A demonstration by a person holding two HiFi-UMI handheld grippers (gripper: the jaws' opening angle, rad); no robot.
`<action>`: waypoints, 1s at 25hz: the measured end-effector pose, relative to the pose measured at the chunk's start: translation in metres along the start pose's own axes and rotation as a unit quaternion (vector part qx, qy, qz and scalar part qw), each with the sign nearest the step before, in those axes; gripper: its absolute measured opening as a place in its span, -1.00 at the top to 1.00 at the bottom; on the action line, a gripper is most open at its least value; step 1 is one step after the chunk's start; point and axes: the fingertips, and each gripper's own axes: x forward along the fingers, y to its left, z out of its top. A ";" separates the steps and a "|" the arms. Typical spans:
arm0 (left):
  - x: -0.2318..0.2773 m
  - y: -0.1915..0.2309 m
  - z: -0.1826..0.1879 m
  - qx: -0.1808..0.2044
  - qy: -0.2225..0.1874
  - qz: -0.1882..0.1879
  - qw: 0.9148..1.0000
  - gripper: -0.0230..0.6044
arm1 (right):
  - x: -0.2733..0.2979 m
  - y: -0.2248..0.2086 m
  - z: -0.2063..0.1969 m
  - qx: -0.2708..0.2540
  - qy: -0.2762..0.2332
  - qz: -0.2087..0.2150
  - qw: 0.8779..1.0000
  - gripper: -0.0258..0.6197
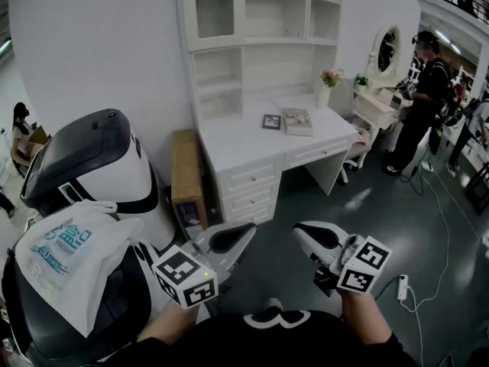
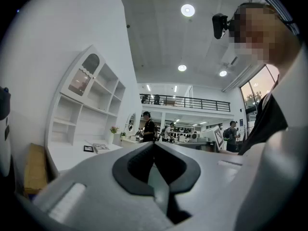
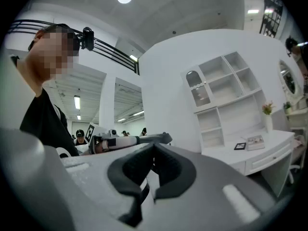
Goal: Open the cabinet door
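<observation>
The cabinet door [image 1: 214, 12] is a white, glass-paned door at the upper left of the hutch above the white desk [image 1: 244, 140], and it is closed. It also shows far off in the left gripper view as the arched door [image 2: 81, 81] and in the right gripper view as the same door [image 3: 199, 91]. My left gripper [image 1: 248, 228] and right gripper [image 1: 299, 232] hover low near my body, well short of the desk, tips turned toward each other. Both are shut with nothing between the jaws. The left gripper [image 2: 154, 146] and right gripper [image 3: 154, 146] show their pads meeting.
A white-and-black machine [image 1: 92, 167] with a plastic bag [image 1: 69, 251] stands at my left. A cardboard box [image 1: 186, 174] leans beside the desk. A picture frame [image 1: 271, 121] and a book [image 1: 298, 121] lie on the desk. A person [image 1: 420, 98] stands at the right; a cable [image 1: 403, 287] lies on the floor.
</observation>
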 end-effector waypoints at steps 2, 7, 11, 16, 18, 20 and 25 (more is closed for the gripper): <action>0.000 0.000 0.001 0.005 -0.002 -0.002 1.000 0.91 | 0.000 0.000 0.000 0.002 -0.001 0.000 1.000 0.91; 0.002 -0.002 0.002 0.013 -0.002 -0.003 1.000 0.91 | -0.001 0.001 0.002 0.001 0.000 0.001 1.000 0.91; 0.002 -0.002 0.003 0.015 -0.004 -0.005 1.000 0.91 | -0.001 0.000 0.002 -0.001 0.000 -0.002 1.000 0.91; 0.008 0.005 0.002 0.011 -0.003 -0.008 1.000 0.91 | 0.000 -0.010 -0.001 0.007 -0.002 -0.016 1.000 0.91; 0.015 0.008 -0.002 0.009 0.001 -0.011 1.000 0.91 | 0.000 -0.017 -0.003 0.009 -0.001 -0.021 1.000 0.91; 0.023 0.012 -0.005 0.008 0.006 -0.012 1.000 0.91 | 0.000 -0.027 -0.004 0.014 -0.002 -0.024 1.000 0.91; 0.043 0.038 -0.010 0.007 0.011 -0.005 1.000 0.91 | 0.014 -0.059 -0.006 0.027 -0.008 -0.020 0.999 0.91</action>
